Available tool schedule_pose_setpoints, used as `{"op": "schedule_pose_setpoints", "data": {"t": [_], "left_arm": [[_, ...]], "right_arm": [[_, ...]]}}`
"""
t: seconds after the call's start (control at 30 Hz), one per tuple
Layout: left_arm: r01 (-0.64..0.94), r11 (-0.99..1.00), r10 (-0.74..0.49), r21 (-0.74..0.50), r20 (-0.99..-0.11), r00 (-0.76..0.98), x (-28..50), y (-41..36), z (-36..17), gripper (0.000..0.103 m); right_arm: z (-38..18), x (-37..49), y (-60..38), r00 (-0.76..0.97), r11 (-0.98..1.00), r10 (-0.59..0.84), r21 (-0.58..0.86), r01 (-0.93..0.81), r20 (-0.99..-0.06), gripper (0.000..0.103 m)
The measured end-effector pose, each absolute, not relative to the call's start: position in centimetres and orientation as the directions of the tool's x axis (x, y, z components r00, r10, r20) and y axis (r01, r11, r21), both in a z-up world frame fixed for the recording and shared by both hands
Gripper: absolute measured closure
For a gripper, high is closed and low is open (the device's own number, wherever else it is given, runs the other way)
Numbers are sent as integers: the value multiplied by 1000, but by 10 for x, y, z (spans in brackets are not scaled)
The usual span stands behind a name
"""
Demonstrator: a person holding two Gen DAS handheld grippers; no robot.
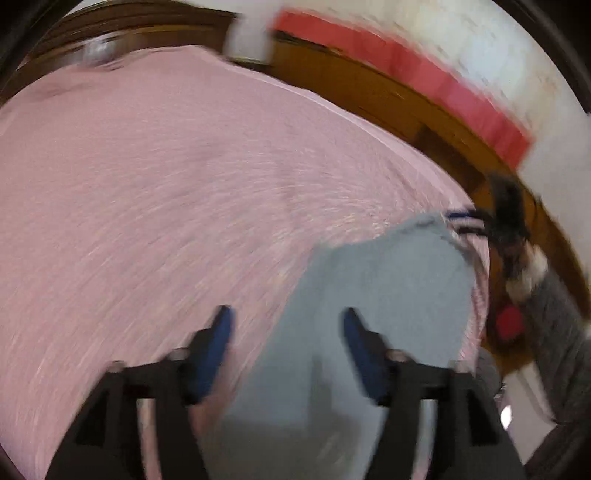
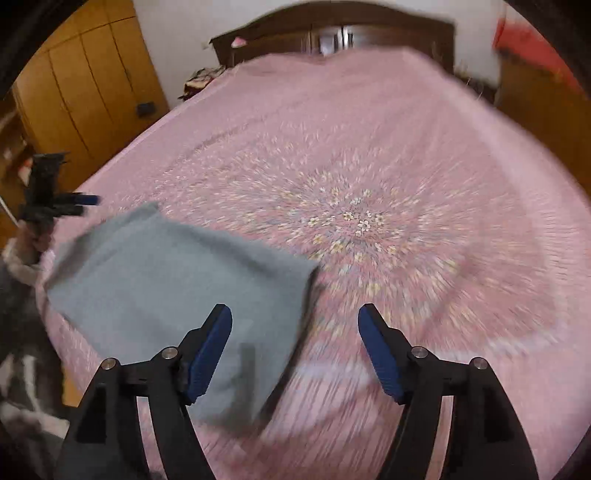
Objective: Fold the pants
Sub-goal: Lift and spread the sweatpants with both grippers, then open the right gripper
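The grey-blue pants (image 2: 173, 288) lie folded into a compact rectangle near the corner of the bed with the pink floral bedspread (image 2: 369, 184). They also show in the left wrist view (image 1: 369, 314). My left gripper (image 1: 288, 332) is open and empty, above the near part of the pants. My right gripper (image 2: 295, 332) is open and empty, above the pants' right edge. The left gripper shows in the right wrist view (image 2: 86, 205) at the far left, the right gripper in the left wrist view (image 1: 463, 221) at the right. Both views are blurred.
A dark wooden headboard (image 2: 332, 26) stands at the far end of the bed. Orange-brown wardrobes (image 2: 85, 81) line the left wall. A red item (image 1: 424, 74) lies on wooden furniture beside the bed. The bedspread (image 1: 147, 184) stretches wide beyond the pants.
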State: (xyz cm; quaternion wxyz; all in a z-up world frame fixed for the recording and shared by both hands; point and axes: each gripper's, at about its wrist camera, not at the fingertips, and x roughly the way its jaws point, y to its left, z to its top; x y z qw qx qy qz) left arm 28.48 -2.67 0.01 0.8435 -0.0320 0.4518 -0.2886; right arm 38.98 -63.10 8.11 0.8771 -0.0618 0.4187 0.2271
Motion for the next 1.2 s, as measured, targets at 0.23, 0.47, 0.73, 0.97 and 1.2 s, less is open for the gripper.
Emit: {"op": "schedule_pose_setpoints", "data": {"t": [0.23,0.47,0.73,0.97,1.2], "left_arm": [[-31,756,-581,-654,-691,429,164,171,-60,9],[18,650,-675,-760,-566,473,125,199,-93,12],[114,559,-739,-821,-432,517,154,205,-93,64],[134,644,-691,-753,-498,525,166,173,-91,98],[164,702,-640,-693,-512,573,168,179,-61,98]], "right_arm": [[86,285,-574,596,852,468,156,-499,-653,30],[59,258,-517,547,822,548,290,-489,-632,30],[63,245,-511,543,817,569,354,-455,-617,30],[63,233,-535,568,843,535,354,-405,-625,30],[68,228,-581,623,850,526,385,-361,-578,30]]}}
